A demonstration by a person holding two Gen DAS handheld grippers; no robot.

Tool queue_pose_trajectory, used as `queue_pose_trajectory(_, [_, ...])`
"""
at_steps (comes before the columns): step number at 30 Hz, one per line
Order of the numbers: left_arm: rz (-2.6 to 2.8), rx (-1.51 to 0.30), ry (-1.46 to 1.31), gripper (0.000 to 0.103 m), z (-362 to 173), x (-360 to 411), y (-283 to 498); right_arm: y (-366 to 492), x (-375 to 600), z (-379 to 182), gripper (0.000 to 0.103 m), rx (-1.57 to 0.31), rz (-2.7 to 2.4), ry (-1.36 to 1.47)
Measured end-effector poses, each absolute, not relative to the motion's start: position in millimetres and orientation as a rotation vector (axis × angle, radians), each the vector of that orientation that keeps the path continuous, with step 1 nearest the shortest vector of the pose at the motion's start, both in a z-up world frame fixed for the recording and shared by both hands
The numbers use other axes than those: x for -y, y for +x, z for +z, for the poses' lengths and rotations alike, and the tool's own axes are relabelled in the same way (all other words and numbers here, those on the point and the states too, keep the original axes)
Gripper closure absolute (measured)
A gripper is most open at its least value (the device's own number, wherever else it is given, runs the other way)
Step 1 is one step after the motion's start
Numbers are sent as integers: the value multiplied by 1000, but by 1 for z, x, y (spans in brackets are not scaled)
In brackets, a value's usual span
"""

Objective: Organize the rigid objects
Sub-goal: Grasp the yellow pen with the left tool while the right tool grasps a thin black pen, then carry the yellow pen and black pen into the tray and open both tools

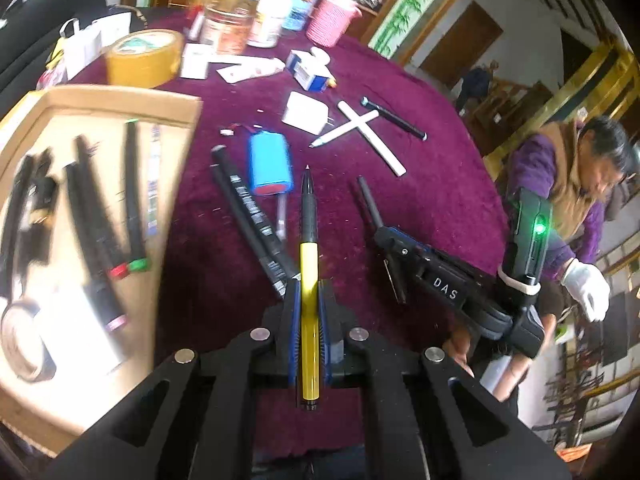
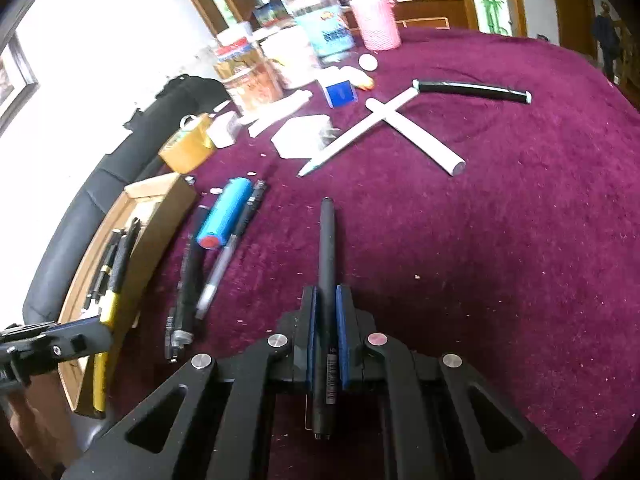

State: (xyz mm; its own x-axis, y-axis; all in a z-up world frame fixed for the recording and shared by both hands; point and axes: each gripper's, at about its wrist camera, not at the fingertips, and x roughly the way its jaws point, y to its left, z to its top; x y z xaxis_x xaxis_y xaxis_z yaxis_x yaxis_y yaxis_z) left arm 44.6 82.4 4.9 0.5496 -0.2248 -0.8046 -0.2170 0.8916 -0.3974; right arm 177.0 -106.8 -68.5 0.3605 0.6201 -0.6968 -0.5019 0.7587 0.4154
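Pens occupy both tools: the left gripper [image 1: 308, 316] has its fingers clamped on a yellow-and-black ballpoint pen [image 1: 309, 240], held lengthwise so the tip juts well forward, while the right gripper [image 2: 326, 320] is closed around a slim matte-black pen [image 2: 326, 248] in the same lengthwise fashion. Both hover above the bench covered in a maroon velvet cloth [image 2: 500, 240], with the shallow cardboard tray [image 1: 116, 100] of already sorted black markers just beside the left gripper. Still loose on the cloth are a blue cylindrical battery pack [image 1: 269, 164], two long black markers [image 1: 248, 216], a pair of crossed white pens [image 1: 366, 130] and a glossy black tube [image 1: 394, 118]. The main risk, as I judge it, is the long overhang: either pen could pivot in the pads or catch its tip on the tray's rim during the drop, skewing or falling onto the cloth. The two grippers are near each other, so a collision during transfer is also possible.
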Motion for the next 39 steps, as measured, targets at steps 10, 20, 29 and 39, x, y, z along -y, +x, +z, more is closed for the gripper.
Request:
queue_pose_trajectory(10, [71, -892, -606, 97, 22, -152, -11, 117, 62, -21, 94, -958, 981, 180])
queue_pose_trajectory(20, [220, -828, -578, 97, 20, -186, -33, 84, -11, 17, 94, -913, 1098, 94])
queue_pose_trajectory(29, [254, -817, -567, 97, 11, -208, -34, 80, -61, 11, 94, -930, 1109, -5])
queue_pose_trajectory(39, [291, -818, -607, 97, 1, -245, -31, 101, -99, 1, 94, -959, 1091, -19])
